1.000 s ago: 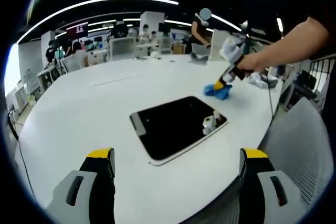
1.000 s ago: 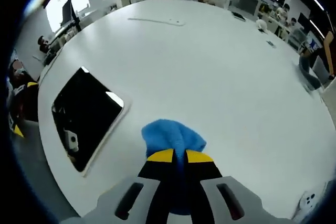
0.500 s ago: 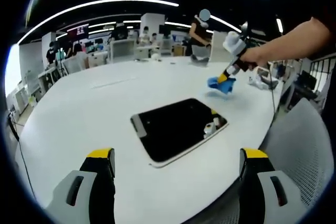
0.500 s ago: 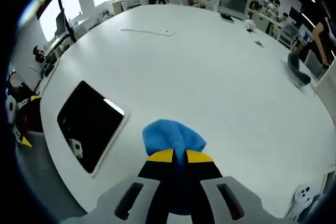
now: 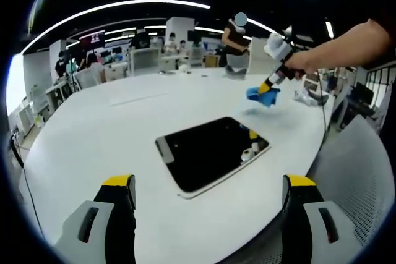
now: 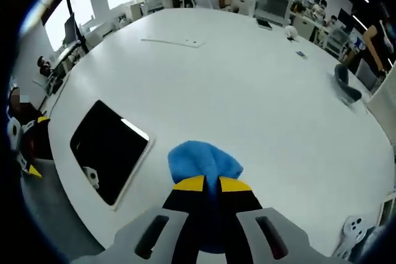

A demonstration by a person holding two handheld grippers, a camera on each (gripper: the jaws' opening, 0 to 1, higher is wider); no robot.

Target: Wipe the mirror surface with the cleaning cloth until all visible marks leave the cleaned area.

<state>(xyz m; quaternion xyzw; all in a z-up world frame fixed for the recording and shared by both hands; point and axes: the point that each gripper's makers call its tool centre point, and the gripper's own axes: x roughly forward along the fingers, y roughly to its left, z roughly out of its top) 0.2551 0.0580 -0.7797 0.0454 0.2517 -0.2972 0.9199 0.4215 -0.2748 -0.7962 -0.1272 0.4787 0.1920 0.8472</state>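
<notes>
On white table [image 5: 93, 146], flat mirror [image 5: 207, 153], right tongs [image 6: 206, 183] pinching blue cloth [image 6: 201, 159] aloft, left tongs [image 5: 207, 190] spread empty.

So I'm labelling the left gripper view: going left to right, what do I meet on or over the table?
The left gripper's own left jaw, then the mirror lying flat on the white table, then the blue cleaning cloth held up by the right gripper.

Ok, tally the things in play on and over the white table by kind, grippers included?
Mirror, lying flat on the table: 1
Blue cleaning cloth, held in the right gripper: 1
Grippers, with the left gripper wide open: 2
Total: 4
</notes>
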